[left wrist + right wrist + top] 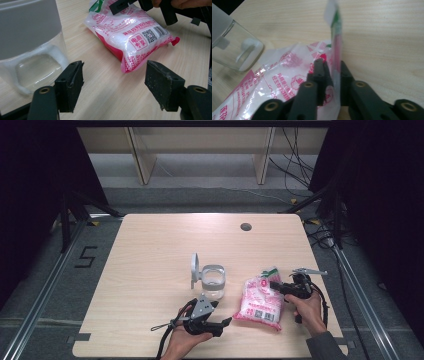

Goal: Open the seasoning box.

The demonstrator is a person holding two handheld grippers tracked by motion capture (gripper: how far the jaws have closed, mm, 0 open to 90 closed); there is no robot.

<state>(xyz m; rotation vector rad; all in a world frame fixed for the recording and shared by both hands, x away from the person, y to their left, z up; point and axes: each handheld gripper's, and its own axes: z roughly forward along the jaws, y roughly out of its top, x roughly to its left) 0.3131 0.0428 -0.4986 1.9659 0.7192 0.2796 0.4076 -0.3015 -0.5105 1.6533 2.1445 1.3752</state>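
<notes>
Right hand-held gripper point(331, 72) clamped on bag point(260, 302) top edge, at 3 o'clock from jar point(213, 281). Left hand-held gripper point(115, 82) apart, empty, over desk point(150, 250).

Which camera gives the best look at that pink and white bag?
The left gripper view: the bag lies whole, print and codes readable. The high view shows it small beside the jar. The right gripper view shows its top edge pinched in the right tongs.

left gripper point(220, 320): fingers spread wide | right gripper point(276, 286): fingers pinched together
</notes>
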